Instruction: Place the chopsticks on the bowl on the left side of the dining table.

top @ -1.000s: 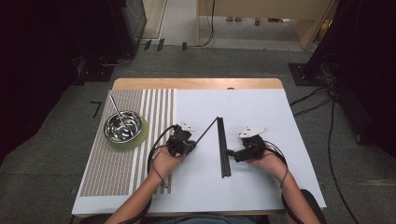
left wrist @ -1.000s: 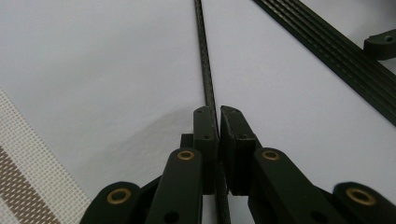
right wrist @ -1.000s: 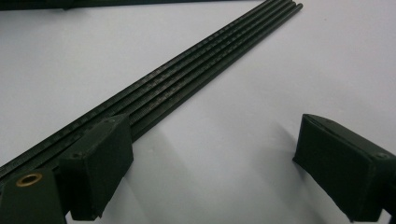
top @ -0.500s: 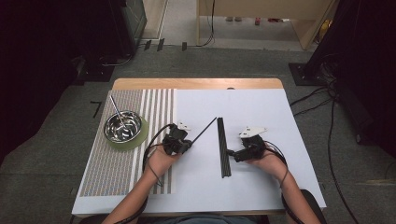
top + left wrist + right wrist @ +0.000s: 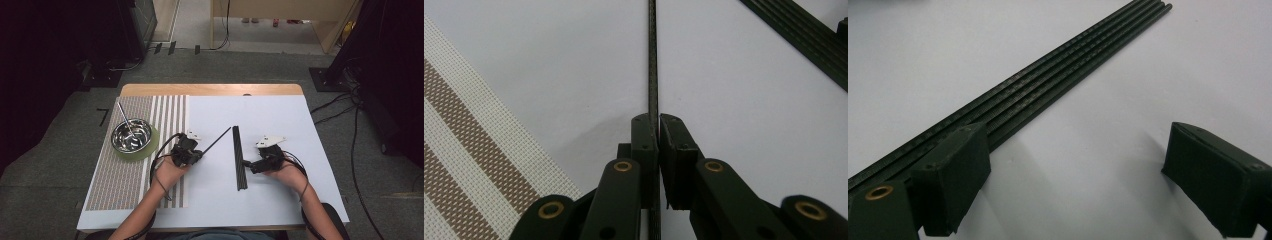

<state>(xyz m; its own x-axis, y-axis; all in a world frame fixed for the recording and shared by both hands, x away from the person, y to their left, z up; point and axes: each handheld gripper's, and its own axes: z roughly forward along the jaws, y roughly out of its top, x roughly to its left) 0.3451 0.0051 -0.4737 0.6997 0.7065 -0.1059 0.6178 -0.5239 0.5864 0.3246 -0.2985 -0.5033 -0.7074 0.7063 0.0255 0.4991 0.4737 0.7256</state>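
My left gripper is shut on a thin black rod, which sticks out from its jaws up and to the right over the white table. A bundle of several like black rods lies side by side near the table's middle, running front to back. My right gripper stands open just right of that bundle, low over the table, its left jaw against the bundle's near end with nothing between the jaws.
A steel bowl with a metal stick in it sits on a green coaster on the striped placemat at the left. The white table top spreads bare to the right and front. Cables trail from both grippers.
My left gripper has drawn left and a little back with the single rod, pulling it farther away from the bundle. The right gripper has stayed where it was.
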